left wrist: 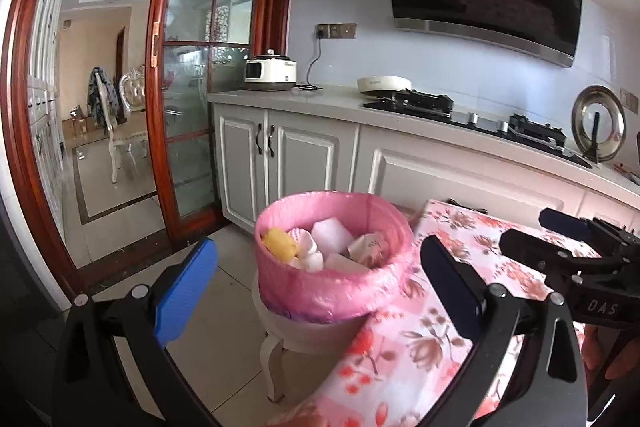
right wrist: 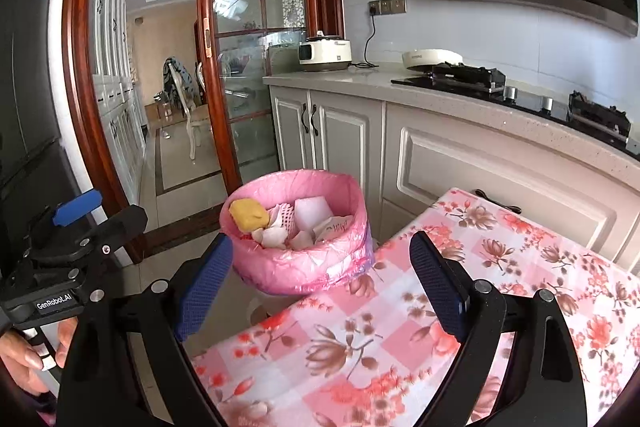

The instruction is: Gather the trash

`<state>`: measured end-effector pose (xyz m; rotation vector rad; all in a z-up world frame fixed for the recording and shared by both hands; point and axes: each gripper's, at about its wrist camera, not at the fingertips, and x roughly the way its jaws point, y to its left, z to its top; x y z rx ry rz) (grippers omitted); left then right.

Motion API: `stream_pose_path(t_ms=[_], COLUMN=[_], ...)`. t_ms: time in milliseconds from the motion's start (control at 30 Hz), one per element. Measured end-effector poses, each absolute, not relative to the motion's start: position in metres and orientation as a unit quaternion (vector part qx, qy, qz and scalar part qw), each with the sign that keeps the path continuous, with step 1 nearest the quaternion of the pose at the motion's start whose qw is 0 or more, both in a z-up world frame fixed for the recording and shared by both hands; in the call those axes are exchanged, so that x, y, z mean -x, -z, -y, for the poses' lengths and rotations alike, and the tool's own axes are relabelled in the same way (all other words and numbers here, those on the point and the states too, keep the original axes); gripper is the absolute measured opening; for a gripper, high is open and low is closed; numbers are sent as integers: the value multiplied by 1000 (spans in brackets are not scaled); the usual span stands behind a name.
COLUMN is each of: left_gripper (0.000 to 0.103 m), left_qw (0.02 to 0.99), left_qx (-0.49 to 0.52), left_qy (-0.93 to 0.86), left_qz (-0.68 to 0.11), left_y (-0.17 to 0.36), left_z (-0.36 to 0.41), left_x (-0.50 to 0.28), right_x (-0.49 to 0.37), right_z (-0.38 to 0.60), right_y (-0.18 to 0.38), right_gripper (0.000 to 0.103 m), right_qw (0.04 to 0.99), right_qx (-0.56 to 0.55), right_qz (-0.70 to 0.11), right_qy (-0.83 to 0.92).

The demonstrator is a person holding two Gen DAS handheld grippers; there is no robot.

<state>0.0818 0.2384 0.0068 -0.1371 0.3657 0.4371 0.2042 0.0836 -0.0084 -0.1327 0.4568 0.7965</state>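
Note:
A bin lined with a pink bag (left wrist: pixel 336 287) (right wrist: pixel 296 267) stands on a white stool beside the table's corner. It holds a yellow sponge (left wrist: pixel 280 243) (right wrist: pixel 248 215), a white foam block (left wrist: pixel 330 235) (right wrist: pixel 312 213) and crumpled white wrappers (left wrist: pixel 370 245) (right wrist: pixel 334 227). My left gripper (left wrist: pixel 316 287) is open and empty, just short of the bin. My right gripper (right wrist: pixel 324 283) is open and empty, above the table's corner next to the bin. Each gripper shows in the other's view, the right one (left wrist: pixel 520 233) and the left one (right wrist: pixel 100 213).
A table with a pink floral cloth (left wrist: pixel 460 243) (right wrist: pixel 500 267) lies to the right. Behind are white kitchen cabinets (right wrist: pixel 344 131), a counter with a rice cooker (left wrist: pixel 271 73) and a gas hob (right wrist: pixel 468 75). A wood-framed glass sliding door (left wrist: pixel 188 99) stands at left.

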Motion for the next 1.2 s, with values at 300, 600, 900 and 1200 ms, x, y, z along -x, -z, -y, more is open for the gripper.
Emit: stream_pose_path(t_ms=[300,600,900,1200], left_gripper=[98,98,98,98], left_qw=[962,963,964,966], left_qx=[42,27,27,37], left_qy=[-215,-201,-193,-185], left_qz=[-166,-177,-180,-177], left_y=[-19,-18,-15,-16], left_z=[-214,-201,-201,-206], left_x=[-68,-75,-75,-71], right_x=[-197,-197,-194,-188], right_z=[-56,-41,-42,-41], right_y=[4,2,3,-3], right_gripper=[85,85,85,85], right_qw=[901,903,902,907], right_qx=[53,41,50,46], right_qz=[-222,-219,-218,-198], right_qy=[-369,-367,-369,-369])
